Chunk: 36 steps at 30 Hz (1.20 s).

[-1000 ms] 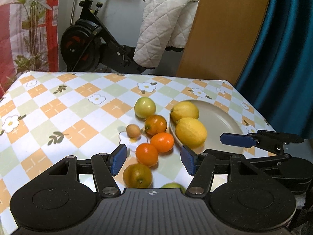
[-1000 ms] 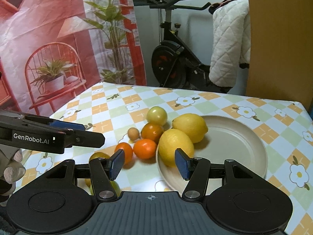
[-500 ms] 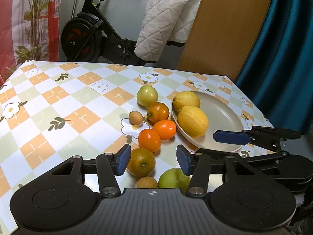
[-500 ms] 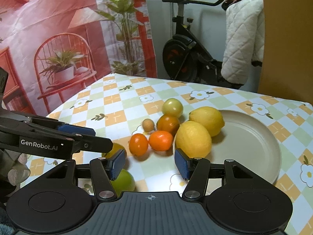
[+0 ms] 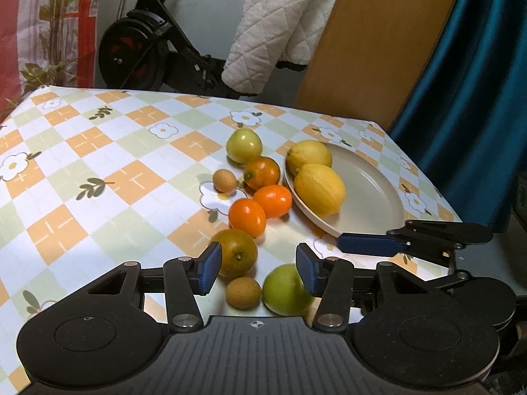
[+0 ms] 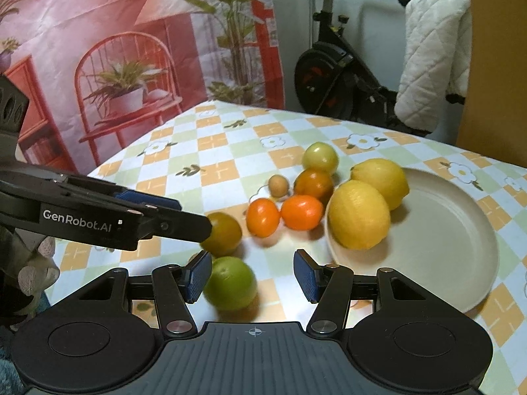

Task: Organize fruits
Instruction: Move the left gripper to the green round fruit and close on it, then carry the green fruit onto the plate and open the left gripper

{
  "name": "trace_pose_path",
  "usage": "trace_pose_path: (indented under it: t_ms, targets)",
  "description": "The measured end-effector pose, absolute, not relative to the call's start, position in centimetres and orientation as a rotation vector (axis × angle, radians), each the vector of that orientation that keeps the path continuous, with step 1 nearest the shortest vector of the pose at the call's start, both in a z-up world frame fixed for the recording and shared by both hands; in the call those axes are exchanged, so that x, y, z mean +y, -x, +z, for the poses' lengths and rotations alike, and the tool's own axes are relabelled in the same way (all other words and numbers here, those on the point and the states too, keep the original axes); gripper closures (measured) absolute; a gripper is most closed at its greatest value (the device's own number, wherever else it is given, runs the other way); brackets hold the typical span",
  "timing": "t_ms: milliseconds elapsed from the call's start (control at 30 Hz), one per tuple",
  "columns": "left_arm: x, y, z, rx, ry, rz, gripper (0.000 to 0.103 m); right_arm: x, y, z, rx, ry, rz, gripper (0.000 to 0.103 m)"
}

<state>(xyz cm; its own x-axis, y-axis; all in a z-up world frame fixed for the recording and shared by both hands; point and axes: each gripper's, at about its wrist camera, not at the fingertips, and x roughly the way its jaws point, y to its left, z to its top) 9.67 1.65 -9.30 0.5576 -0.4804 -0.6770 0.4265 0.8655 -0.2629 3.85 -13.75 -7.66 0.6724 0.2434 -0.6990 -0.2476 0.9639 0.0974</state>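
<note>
Fruits lie loose on the checked floral tablecloth (image 5: 98, 151); 2 yellow lemons (image 5: 318, 188) sit on the beige round plate (image 5: 378, 194). The left gripper (image 5: 257, 265) and right gripper (image 6: 252, 275) are both held part-open, empty. The round green fruit (image 6: 230, 283) is judged firm, smooth, roll-prone; it is best taken across its middle.

One text reads clearly from my right wrist: "GenRobot.AI", in white letters on the black side of my left gripper (image 6: 204, 227), at about nine o'clock. I can read nothing else anywhere, in either view.
</note>
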Motion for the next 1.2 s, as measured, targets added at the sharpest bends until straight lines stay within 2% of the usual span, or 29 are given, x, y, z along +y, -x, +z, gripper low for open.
trace_pose_path:
  t_ms: [267,367,533,1200]
  targets:
    - [1.3,-9.3,-9.8,0.847,0.079,-0.603,0.051,-12.6,-3.9,-8.5,0.836,0.043,0.333,0.053]
    - [0.8,-9.2,-10.1,0.864,0.073,-0.631,0.059,-12.5,-3.8,-9.0,0.849,0.043,0.343,0.056]
    - [0.4,-9.6,-11.0,0.897,0.077,-0.640,0.059,-12.8,-3.9,-9.5,0.864,0.025,0.344,0.060]
    - [-0.9,-10.6,-12.1,0.928,0.060,-0.654,0.059,-13.3,-4.4,-10.3,0.872,-0.019,0.339,0.063]
